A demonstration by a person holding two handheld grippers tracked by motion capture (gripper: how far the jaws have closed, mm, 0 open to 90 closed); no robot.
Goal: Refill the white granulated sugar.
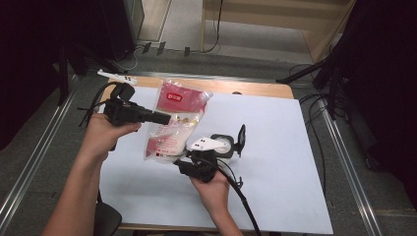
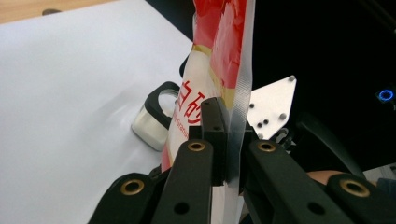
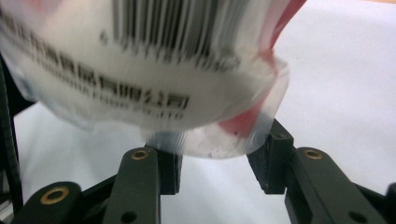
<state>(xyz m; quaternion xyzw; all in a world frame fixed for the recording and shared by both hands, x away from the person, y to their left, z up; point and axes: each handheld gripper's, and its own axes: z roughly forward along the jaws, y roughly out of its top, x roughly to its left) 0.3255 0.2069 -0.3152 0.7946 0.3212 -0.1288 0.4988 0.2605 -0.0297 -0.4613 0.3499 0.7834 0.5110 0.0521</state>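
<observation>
- A red-and-clear bag (image 1: 174, 120) of white powder is held tilted above the white table (image 1: 275, 147), its lower end over an open jar (image 1: 222, 144) with a black flip lid.
- The left tool (image 1: 164, 118) is clenched on the bag's sealed side edge (image 2: 240, 116).
- The right tool (image 1: 189, 160) cradles the bag's bottom corner (image 3: 233, 135) between half-spread jaws; whether they press it cannot be told.
- The step in hand looks like positioning the bag for pouring; next, line a corner up over the jar mouth.
</observation>
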